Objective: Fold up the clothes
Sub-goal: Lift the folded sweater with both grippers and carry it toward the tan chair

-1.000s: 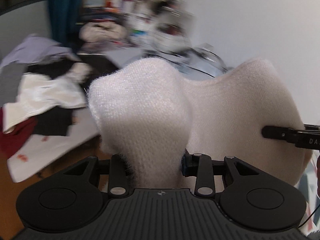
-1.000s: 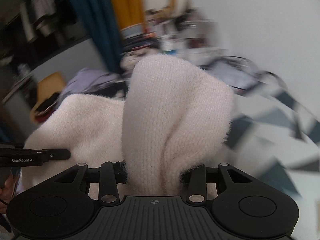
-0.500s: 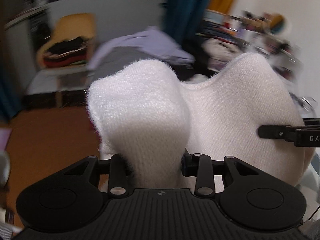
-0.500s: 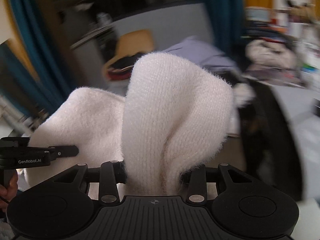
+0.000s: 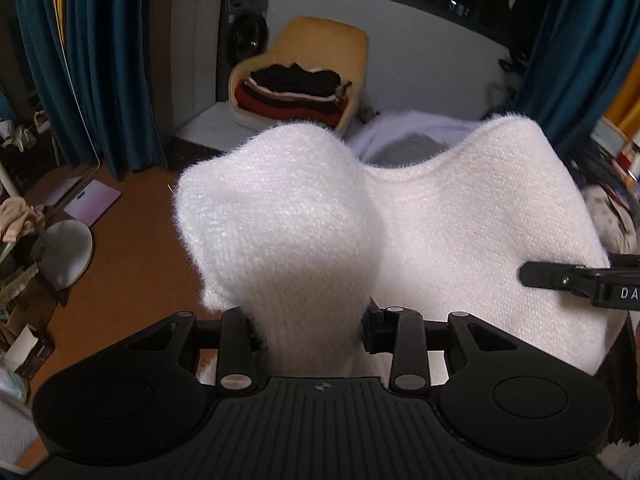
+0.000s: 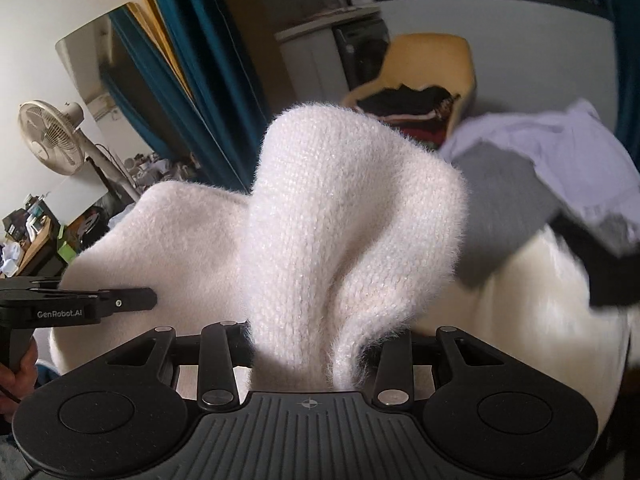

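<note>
Both grippers have the white sweater (image 5: 280, 216) up in the air. The left gripper (image 5: 312, 332) has its fingers clamped on a bunched fold that billows over them. The right gripper (image 6: 316, 344) has its fingers clamped on another fold the same way. The knit stretches between the two. Beyond the sweater stands a yellow chair (image 5: 320, 48) with a stack of folded clothes (image 5: 296, 92) on its seat. Right of the chair lies a lilac garment (image 6: 568, 152). Left of the chair hang teal curtains (image 5: 108, 60), and further left a fan (image 6: 52, 136).
</note>
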`<state>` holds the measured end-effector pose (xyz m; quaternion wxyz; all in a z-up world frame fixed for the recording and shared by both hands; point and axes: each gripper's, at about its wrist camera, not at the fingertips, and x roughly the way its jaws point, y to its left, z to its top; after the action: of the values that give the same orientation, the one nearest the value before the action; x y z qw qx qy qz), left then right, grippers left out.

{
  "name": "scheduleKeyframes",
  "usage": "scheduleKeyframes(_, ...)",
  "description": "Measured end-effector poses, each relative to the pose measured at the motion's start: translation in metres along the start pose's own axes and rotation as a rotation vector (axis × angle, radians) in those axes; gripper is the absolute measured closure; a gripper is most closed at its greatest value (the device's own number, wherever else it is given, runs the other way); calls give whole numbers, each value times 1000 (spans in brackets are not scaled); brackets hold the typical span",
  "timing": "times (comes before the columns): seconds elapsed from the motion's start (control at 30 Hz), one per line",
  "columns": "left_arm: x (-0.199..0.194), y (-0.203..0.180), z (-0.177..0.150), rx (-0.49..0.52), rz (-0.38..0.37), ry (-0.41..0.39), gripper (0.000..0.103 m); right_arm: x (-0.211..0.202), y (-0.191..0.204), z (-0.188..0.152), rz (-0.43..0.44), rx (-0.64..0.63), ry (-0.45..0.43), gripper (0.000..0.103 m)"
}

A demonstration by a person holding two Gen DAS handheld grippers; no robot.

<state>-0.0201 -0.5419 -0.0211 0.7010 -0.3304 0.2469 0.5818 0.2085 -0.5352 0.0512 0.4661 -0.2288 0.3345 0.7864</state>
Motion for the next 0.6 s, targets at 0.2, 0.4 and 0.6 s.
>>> scheduleKeyframes(0.2,41,-11,47,-2,-8,-19,67,24,-48,56,5,-18,-19,68)
scheduleKeyframes(0.4,75,-10,76,47,-56,25,67,46,-84,77,-36,51,-18,68)
scheduleKeyframes(0.6,123,12,109,134,-158,78,67,90,-102,96,-118,152,-15,68)
